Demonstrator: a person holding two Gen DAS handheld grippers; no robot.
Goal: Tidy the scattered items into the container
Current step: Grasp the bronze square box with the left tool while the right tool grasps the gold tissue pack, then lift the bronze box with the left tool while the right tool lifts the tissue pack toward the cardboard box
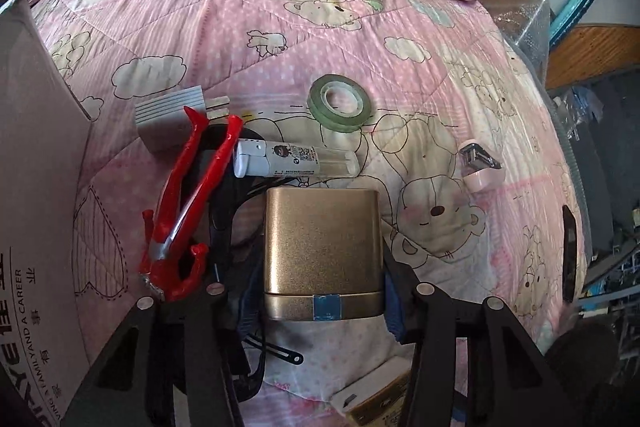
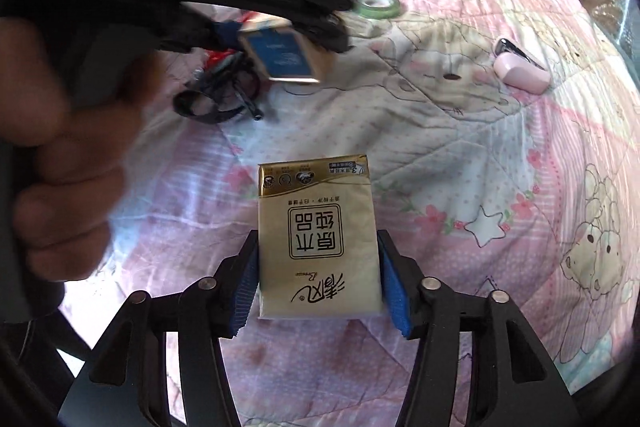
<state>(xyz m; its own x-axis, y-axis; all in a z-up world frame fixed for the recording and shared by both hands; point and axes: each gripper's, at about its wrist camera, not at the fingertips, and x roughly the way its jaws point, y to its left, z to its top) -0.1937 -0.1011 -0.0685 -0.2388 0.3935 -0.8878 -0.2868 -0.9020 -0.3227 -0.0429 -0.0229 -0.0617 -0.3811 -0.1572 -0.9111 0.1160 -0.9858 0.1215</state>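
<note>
The cardboard box point(image 1: 36, 187) stands at the left; I cannot see inside. The left claw point(image 1: 324, 291) squeezes a shiny gold tin point(image 1: 322, 251) above the pink quilt point(image 1: 440, 47). The right claw point(image 2: 318, 283) squeezes a gold tissue pack point(image 2: 318, 239).

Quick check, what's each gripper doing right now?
Left gripper: shut on the gold tin, lifted off the quilt.
Right gripper: shut on the tissue pack.
</note>
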